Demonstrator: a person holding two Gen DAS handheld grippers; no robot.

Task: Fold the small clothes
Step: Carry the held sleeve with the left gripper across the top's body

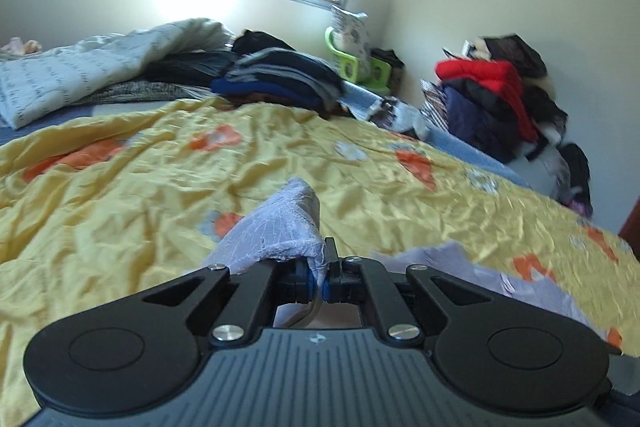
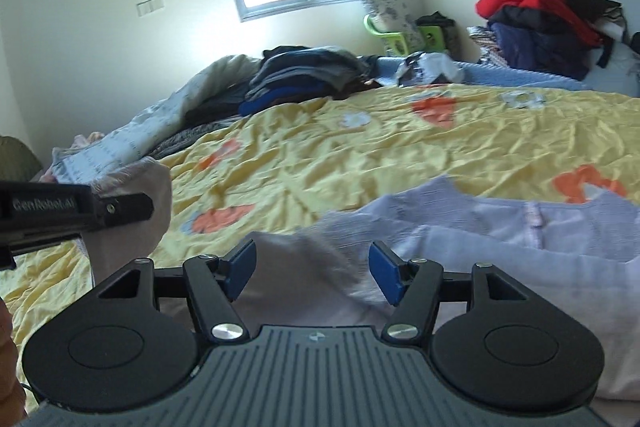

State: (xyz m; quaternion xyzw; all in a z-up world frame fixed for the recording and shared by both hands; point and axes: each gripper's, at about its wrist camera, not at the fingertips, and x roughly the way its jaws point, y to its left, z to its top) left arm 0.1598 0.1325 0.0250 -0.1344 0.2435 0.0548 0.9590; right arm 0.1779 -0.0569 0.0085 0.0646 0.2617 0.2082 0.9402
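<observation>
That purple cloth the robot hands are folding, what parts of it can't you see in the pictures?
- Left wrist view: the purple cloth is pinched in the shut left gripper; the gripper body hides whatever hangs below.
- Right wrist view: the cloth runs off the right edge, so its full shape is cut off.
- Right wrist view: the cloth edge between the open jaws of the right gripper is blurred.
</observation>
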